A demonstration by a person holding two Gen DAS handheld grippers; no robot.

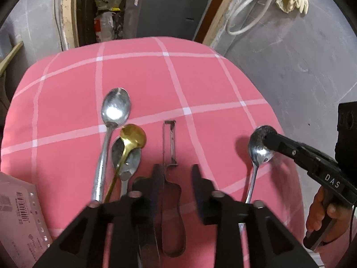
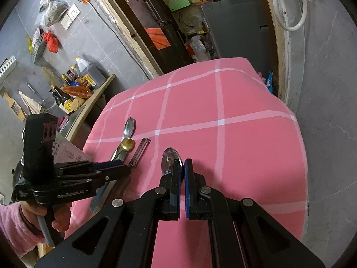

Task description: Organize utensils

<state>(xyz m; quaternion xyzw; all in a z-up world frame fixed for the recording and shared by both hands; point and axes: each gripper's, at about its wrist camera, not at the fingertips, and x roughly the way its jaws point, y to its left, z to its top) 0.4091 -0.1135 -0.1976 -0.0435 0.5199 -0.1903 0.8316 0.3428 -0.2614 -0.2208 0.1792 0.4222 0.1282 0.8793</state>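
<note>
On the table (image 1: 200, 78) in front of me the utensils lie side by side, bowls pointing away. Farthest left lies the long spoon (image 1: 111, 129). Just right of it the small spoon (image 1: 128, 147) lies across the bowl of another spoon (image 1: 127, 158). Right of those lies the peeler (image 1: 170, 143), between the fingers of my left gripper (image 1: 176, 176). Well to the right lies a lone spoon (image 1: 260, 149), with my right gripper (image 2: 181, 167) at its bowl. A box (image 1: 15, 212) sits at the table's left edge.

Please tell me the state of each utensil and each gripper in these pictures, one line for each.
Large silver spoon: lying flat, bowl up.
Gold spoon: resting on a smaller silver spoon.
Peeler: lying between the left gripper fingers, untouched.
Left gripper: open.
Right gripper: shut on the right spoon, gripping its bowl.
</note>
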